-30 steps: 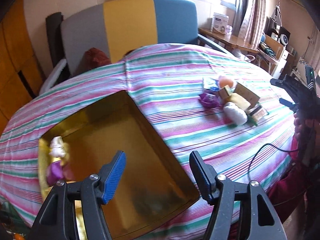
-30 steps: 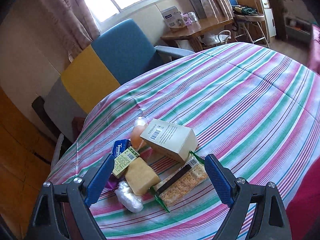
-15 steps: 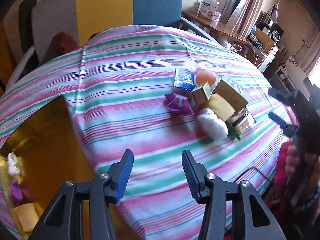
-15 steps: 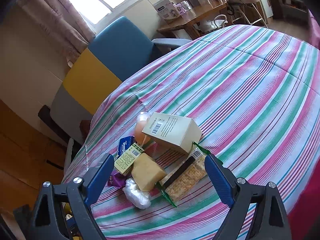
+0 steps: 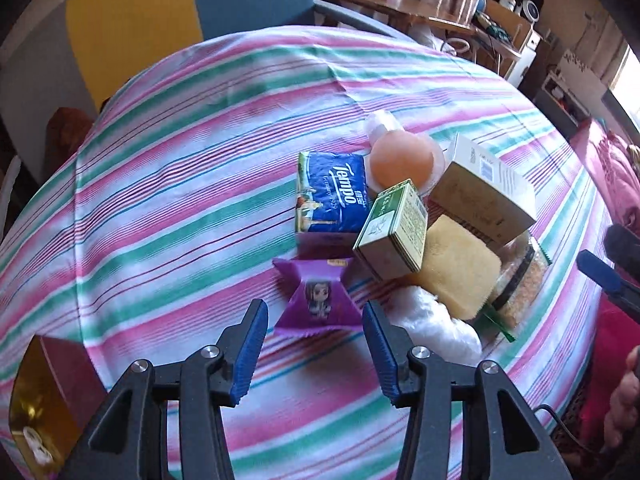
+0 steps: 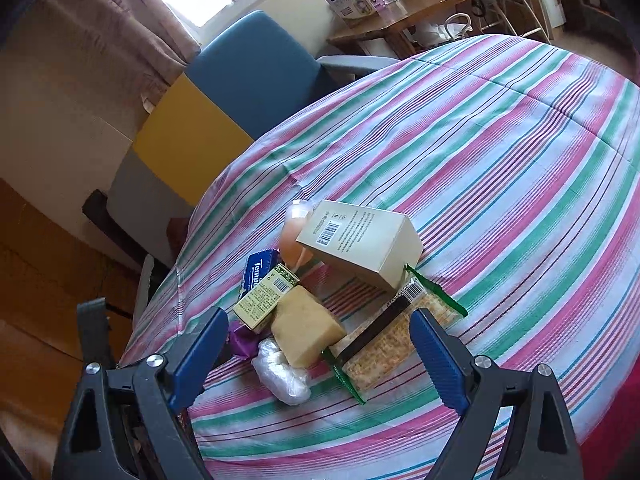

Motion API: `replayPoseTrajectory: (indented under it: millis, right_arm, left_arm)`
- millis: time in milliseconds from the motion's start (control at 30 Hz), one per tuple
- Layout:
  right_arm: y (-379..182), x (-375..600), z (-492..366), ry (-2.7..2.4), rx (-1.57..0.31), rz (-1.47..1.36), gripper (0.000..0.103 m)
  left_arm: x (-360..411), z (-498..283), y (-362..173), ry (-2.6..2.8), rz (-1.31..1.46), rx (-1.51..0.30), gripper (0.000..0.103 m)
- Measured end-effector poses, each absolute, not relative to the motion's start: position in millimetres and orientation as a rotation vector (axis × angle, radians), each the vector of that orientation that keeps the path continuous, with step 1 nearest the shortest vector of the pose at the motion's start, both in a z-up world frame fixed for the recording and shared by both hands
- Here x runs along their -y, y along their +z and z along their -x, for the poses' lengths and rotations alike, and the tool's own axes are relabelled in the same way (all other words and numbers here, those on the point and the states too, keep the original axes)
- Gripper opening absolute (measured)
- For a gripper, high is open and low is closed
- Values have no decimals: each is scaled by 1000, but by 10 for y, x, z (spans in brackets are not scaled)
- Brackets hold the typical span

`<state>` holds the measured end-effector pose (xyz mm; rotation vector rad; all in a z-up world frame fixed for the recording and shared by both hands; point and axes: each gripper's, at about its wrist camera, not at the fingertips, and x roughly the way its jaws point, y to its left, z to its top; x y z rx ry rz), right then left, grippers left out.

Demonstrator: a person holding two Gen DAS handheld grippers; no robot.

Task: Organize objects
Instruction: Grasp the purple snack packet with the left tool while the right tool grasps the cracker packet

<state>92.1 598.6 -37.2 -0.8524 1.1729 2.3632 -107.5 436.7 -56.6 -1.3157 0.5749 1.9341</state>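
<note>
The left tool [image 5: 314,338], half-wide and holding nothing after narrowing, is approaching the purple packet [image 5: 318,304] lying on the counter [image 5: 180,184]. Next, I think, it is needing to lower and close. The right tool [image 6: 314,356] is hovering wide, empty.

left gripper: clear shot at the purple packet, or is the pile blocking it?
Probably yes. The purple packet lies at the near edge of the pile, just ahead of the open left gripper, nothing on top or between.
</note>
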Motion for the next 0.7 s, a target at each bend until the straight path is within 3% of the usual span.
replayPoseTrajectory:
  millis: [200, 233, 267, 400, 700]
  right_arm:
    - [-394, -5985, -898, 2363, -1184, 866, 93]
    - [-394, -5983, -890, 2363, -1181, 870, 93]
    - [-392, -5978, -886, 2364, -1176, 873, 93]
    - [-394, -5964, -870, 2366, -1158, 888, 93]
    - [-400, -5886, -783, 2387, -1080, 956, 91]
  left_arm:
    - [-4558, 1205, -761, 1894, 1349, -634, 50]
    - [-4578, 1224, -793, 1891, 1346, -647, 48]
    - [-4580, 1233, -821, 1887, 1346, -650, 38]
    - [-4439, 1196, -837, 1892, 1334, -599, 31]
    - [-3767, 821, -521, 1934, 1303, -415, 31]
